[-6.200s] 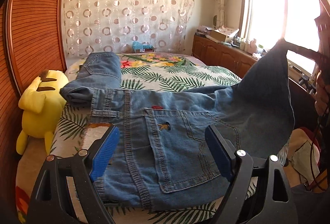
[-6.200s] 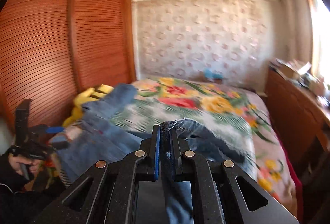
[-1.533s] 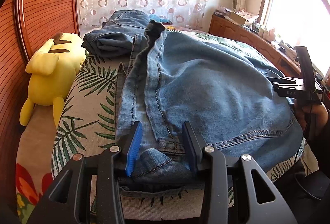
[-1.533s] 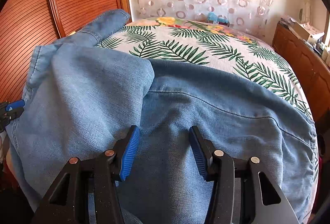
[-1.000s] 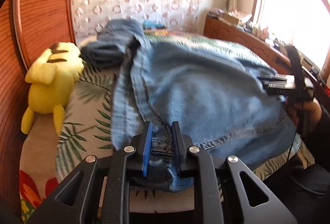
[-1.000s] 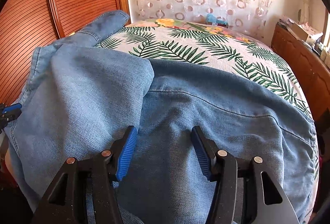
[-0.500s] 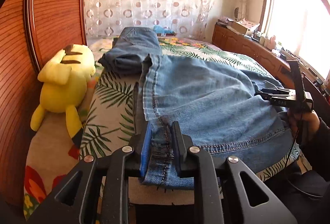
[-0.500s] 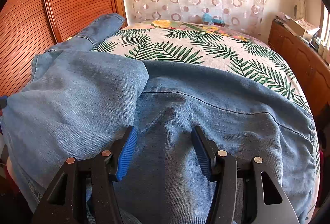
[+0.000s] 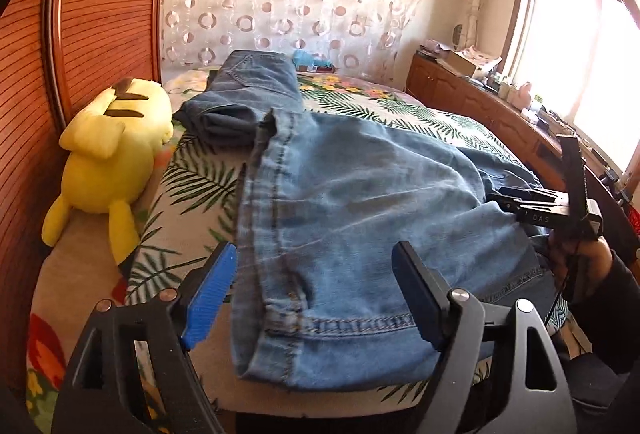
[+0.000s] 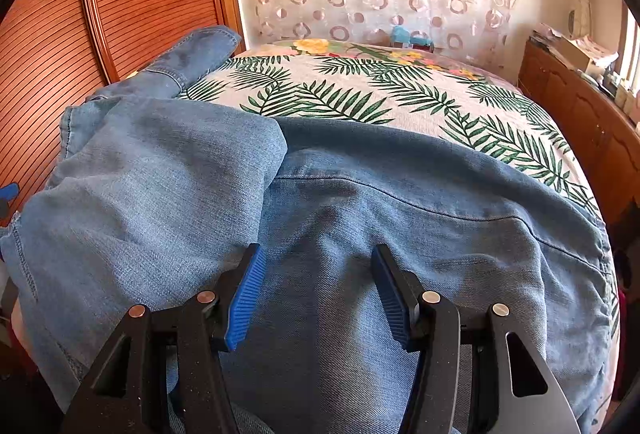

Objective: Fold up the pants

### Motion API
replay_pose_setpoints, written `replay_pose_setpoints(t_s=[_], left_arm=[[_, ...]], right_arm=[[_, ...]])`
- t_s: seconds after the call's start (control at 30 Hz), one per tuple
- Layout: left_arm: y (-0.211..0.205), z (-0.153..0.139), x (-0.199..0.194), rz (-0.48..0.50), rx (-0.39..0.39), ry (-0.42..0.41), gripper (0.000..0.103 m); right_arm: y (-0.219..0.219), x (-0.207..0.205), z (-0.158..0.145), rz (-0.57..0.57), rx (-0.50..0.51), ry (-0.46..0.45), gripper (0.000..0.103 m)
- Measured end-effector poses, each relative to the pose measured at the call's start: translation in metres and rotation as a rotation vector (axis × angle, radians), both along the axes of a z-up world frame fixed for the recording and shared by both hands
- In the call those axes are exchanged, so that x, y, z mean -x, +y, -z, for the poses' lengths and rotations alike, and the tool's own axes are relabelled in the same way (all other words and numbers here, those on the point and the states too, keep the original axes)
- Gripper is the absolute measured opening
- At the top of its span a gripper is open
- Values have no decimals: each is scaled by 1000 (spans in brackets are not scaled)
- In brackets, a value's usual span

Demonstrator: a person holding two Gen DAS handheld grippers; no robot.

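two grippers out over the bed. far left a yellow plush toy lies by the wooden wardrobe doors. my left gripper jaws are opening, pants hem between the pads but not pinched. pants lie folded over flat on the leaf-print cover, a second folded pair of jeans behind. my right gripper hovers half open over the denim, gripping nothing.
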State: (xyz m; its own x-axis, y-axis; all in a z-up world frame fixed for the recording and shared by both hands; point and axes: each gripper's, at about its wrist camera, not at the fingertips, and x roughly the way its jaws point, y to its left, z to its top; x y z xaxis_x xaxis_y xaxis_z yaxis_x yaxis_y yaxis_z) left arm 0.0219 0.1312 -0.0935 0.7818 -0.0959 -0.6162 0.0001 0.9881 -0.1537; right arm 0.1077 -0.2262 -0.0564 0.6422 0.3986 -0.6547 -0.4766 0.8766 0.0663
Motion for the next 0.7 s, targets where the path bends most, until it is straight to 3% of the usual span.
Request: replay_pose_setpoints(t_s=[0.3,0.4,0.63,0.7], left_arm=[[-21,2,-6,37,-23,4,80],[-24,3,-6,40,-23,6,80],[-27,5,-7,54,-24,9,80],[-28,7,-6,56,-25,11,80]], right_arm=[[7,-1,-32,-71,-58,-11,57],[17,-14,-37,-88,-59,12,51],[30,-64,-21,-102,-124,180,43],[32,-74,-20,-103,-142,201,37]])
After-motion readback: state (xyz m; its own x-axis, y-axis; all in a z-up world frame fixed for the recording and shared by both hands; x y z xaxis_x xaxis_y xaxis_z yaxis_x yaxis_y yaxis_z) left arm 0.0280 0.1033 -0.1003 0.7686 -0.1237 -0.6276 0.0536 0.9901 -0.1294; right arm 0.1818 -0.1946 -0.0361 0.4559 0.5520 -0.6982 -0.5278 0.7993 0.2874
